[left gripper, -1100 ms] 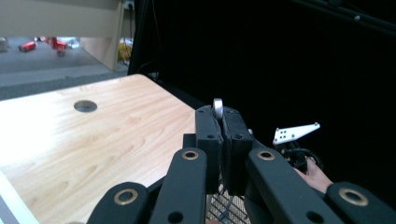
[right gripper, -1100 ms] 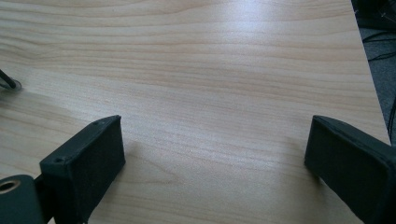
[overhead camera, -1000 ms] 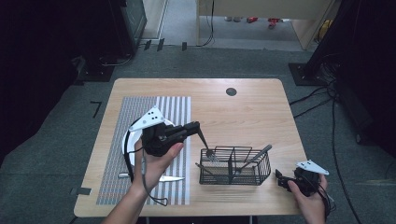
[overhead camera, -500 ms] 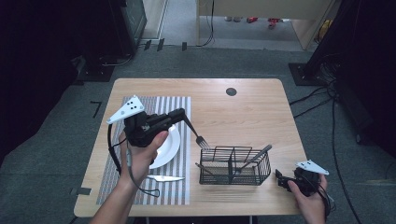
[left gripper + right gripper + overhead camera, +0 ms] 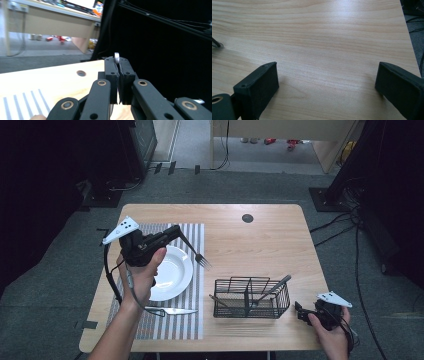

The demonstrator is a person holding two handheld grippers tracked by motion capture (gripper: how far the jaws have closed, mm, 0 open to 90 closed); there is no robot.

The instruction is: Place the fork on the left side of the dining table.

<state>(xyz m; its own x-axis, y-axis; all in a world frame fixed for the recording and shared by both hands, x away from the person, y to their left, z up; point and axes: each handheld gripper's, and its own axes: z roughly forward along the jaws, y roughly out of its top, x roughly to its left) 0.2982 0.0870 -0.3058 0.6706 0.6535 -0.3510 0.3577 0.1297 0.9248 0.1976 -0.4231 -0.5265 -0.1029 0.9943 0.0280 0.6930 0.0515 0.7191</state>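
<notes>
The left gripper is clamping a fork by its handle, holding it above the striped mat just beside the plate, tines pointing toward the worktop's middle. The right gripper is resting near the front right corner, jaws spread wide over bare wood. The wire basket is sitting between them; a knife is lying near the front edge.

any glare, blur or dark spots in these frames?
High view: sharp, evenly lit table, dark surroundings. Left gripper view: the left gripper is crisp with the fork clamped, background soft, right half black. Right gripper view: bright glare on the wood, right gripper slightly soft.
</notes>
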